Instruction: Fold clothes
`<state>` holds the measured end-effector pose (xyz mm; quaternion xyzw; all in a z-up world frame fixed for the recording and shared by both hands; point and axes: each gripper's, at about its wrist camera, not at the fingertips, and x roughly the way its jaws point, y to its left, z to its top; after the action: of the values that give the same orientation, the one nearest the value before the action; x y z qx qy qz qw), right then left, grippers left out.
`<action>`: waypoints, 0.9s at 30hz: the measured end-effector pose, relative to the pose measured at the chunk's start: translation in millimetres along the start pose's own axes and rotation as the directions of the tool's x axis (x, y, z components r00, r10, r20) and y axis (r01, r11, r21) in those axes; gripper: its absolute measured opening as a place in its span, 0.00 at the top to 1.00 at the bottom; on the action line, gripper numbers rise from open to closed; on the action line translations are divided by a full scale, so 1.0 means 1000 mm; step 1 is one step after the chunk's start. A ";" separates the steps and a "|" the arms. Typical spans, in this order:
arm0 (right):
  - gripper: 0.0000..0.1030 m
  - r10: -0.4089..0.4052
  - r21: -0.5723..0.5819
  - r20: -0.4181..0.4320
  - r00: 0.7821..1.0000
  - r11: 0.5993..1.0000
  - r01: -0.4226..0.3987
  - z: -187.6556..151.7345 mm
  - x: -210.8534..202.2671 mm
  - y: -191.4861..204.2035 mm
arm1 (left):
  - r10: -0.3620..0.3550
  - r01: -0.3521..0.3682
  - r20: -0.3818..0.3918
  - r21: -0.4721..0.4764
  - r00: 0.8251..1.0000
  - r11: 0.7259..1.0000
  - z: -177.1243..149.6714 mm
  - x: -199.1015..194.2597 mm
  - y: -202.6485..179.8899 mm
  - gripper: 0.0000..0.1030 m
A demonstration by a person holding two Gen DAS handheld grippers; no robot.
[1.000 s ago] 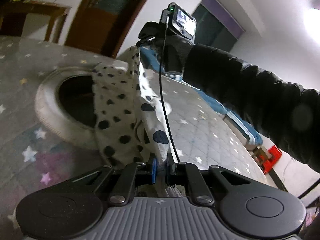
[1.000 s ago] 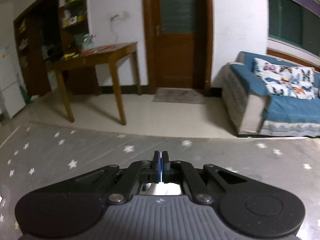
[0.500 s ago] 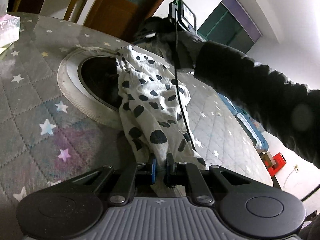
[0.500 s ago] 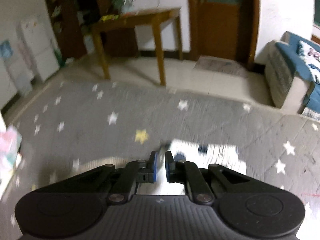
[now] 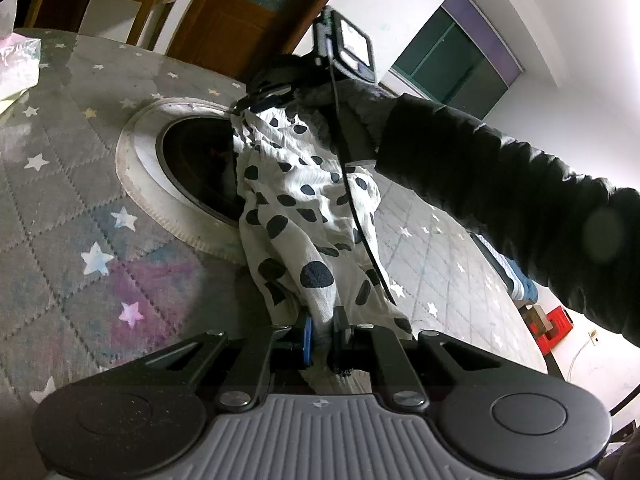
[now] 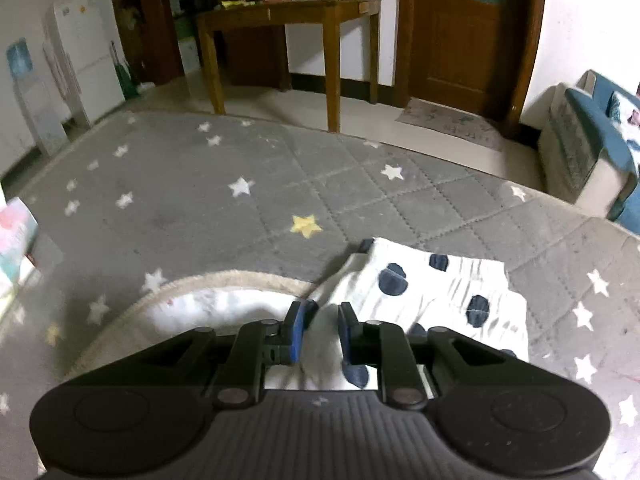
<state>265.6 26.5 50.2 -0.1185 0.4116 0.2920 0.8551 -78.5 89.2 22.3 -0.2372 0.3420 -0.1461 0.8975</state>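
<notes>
A white cloth with dark spots point(image 5: 296, 208) stretches over the grey star-patterned mat point(image 5: 60, 200) and across the rim of a round pale basket point(image 5: 140, 168). My left gripper point(image 5: 322, 326) is shut on the cloth's near end. At the far end, my right gripper point(image 5: 262, 96) is held low by a hand in a black sleeve point(image 5: 500, 176). In the right wrist view the right gripper point(image 6: 322, 312) has its jaws opening, a gap shows between the pads, and the spotted cloth point(image 6: 440, 284) lies flat beneath and beyond them, beside the basket rim point(image 6: 224, 284).
Beyond the mat's far edge point(image 6: 240, 184) stand a wooden table point(image 6: 296, 4), a brown door point(image 6: 464, 32), a blue sofa point(image 6: 592, 140) and a white fridge point(image 6: 84, 60). A pink-and-white package point(image 6: 12, 236) lies at the mat's left. A red crate point(image 5: 556, 324) sits on the floor.
The right gripper came down from above to the mat with the cloth's far end, and its jaws parted. The cloth went from hanging to lying. The left gripper kept its grip.
</notes>
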 end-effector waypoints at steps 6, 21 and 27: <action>0.99 -0.006 0.038 0.089 0.996 0.999 0.002 0.008 -0.012 -0.004 | 0.000 0.000 0.011 0.004 1.000 1.000 0.000 -0.006 -0.001 0.89; 0.91 0.068 0.073 0.084 0.994 0.995 -0.074 0.007 -0.006 -0.014 | 0.041 -0.041 -0.017 0.001 0.999 0.999 0.000 -0.005 0.006 0.85; 0.89 0.044 0.053 0.095 0.994 0.997 -0.049 -0.005 -0.054 -0.047 | 0.056 -0.058 0.029 0.062 0.998 0.996 0.010 -0.021 0.002 0.71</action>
<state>263.7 -34.6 86.7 -0.0713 0.3815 0.3057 0.8694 -86.8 102.5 39.0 -0.2008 0.3314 -0.1279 0.9130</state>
